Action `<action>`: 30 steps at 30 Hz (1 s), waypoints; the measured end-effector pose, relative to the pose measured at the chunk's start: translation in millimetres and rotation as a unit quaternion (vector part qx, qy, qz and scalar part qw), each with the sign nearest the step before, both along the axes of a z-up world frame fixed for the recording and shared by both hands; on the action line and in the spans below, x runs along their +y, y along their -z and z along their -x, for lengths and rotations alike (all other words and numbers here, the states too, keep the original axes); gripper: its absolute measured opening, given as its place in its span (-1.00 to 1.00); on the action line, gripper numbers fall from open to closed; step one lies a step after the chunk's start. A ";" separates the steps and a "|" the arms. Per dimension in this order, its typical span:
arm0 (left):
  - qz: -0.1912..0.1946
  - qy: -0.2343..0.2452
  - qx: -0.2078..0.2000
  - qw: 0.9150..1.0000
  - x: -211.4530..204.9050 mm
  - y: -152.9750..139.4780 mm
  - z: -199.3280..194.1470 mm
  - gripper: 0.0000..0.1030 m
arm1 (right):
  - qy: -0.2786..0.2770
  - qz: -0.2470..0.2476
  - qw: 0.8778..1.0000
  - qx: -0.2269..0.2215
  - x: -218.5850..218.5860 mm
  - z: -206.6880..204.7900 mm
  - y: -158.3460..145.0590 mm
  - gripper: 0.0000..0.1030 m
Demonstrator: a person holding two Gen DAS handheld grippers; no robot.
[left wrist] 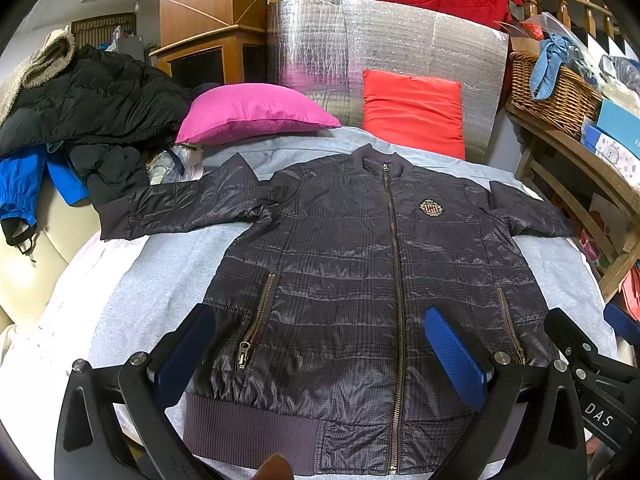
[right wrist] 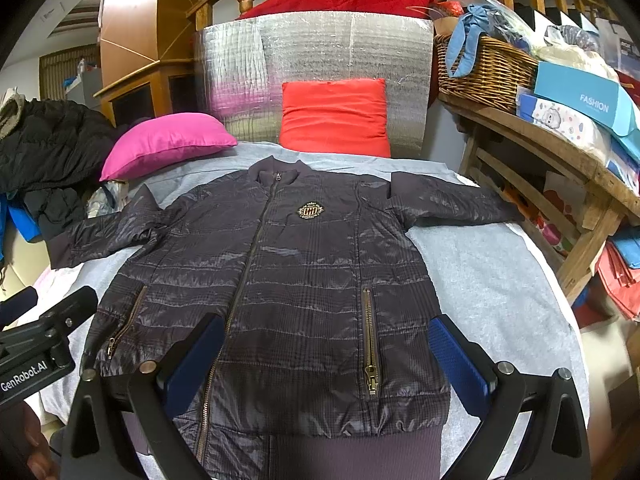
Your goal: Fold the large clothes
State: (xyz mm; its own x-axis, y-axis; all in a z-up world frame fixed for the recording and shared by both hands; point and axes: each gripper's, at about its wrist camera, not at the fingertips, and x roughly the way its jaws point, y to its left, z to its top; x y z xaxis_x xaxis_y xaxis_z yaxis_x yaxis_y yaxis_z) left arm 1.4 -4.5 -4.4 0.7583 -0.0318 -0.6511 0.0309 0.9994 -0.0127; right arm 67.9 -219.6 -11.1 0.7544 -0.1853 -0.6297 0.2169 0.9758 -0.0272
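A dark plaid quilted jacket (left wrist: 344, 264) lies flat and zipped, front up, on a grey sheet (left wrist: 160, 272), collar away from me, both sleeves spread out sideways. It also shows in the right wrist view (right wrist: 296, 264). My left gripper (left wrist: 320, 344) is open and empty, hovering above the jacket's lower left half near the hem. My right gripper (right wrist: 328, 356) is open and empty above the lower right half. Each gripper's blue pads (left wrist: 452, 356) stand wide apart. The right gripper's body (left wrist: 592, 360) shows at the left view's edge.
A pink pillow (left wrist: 252, 112) and a red pillow (left wrist: 412, 112) lean at the bed's head against silver foil panel (left wrist: 384, 40). Dark coats (left wrist: 88, 100) pile at left. A wooden shelf (right wrist: 560, 148) with a wicker basket (right wrist: 480, 68) and boxes stands right.
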 end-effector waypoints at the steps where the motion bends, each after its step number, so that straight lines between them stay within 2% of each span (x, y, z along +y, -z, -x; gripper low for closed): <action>1: 0.000 0.001 0.000 1.000 -0.1 0.0 -0.1 1.00 | 0.000 0.000 1.000 0.000 0.3 -0.2 0.0 1.00; 30: 0.009 0.008 0.020 1.000 -1.1 7.1 -5.6 1.00 | -0.001 -0.004 1.000 -0.001 -4.2 -0.1 2.9 1.00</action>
State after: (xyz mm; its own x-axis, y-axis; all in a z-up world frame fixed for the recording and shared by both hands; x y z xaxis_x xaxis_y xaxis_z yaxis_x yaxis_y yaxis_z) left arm 7.0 -5.6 -11.5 0.7308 -0.0553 -0.6804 0.0451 0.9984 -0.0327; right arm 68.0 -223.8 -14.0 0.7554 -0.1791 -0.6303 0.2157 0.9763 -0.0189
